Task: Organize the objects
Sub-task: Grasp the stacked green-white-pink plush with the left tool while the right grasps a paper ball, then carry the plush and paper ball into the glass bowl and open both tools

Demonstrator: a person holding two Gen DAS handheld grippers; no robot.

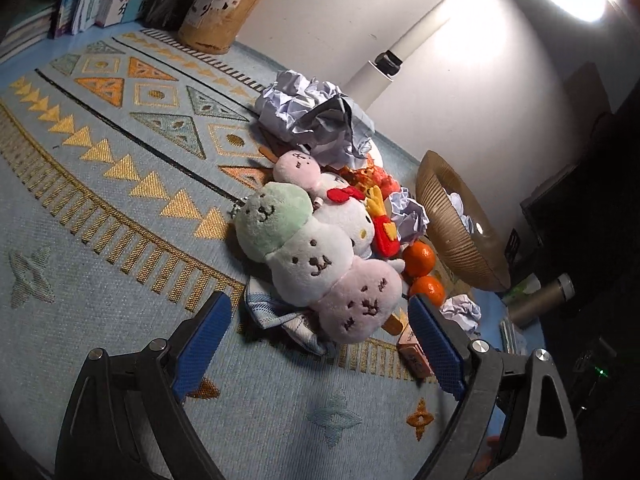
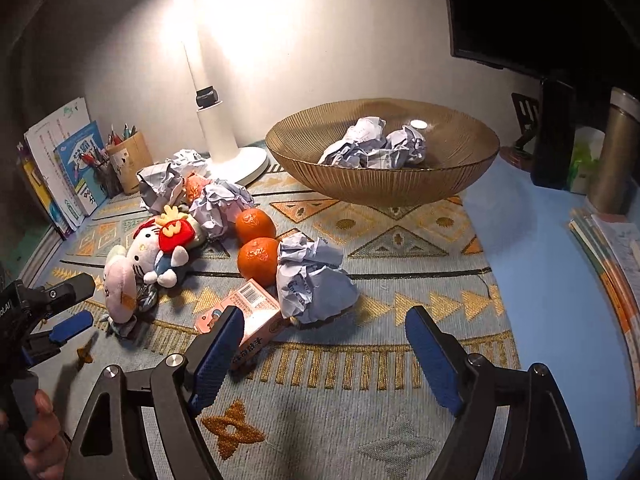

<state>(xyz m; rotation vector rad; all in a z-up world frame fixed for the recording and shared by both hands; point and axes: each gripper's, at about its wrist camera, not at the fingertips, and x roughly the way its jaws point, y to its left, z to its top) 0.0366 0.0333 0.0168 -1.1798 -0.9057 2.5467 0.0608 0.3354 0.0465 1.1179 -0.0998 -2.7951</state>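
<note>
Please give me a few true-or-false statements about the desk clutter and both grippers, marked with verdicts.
1. The ribbed bowl holds crumpled paper balls. True.
2. The right gripper is clamped on the pink carton. False: its jaws stand open and the carton lies on the mat beside them.
3. Two mandarins sit on the mat next to each other. True.
4. The left gripper is shut. False: its jaws are open, facing the three-faced dango plush.
5. The Hello Kitty plush lies inside the bowl. False: it lies on the mat among the toys.
</note>
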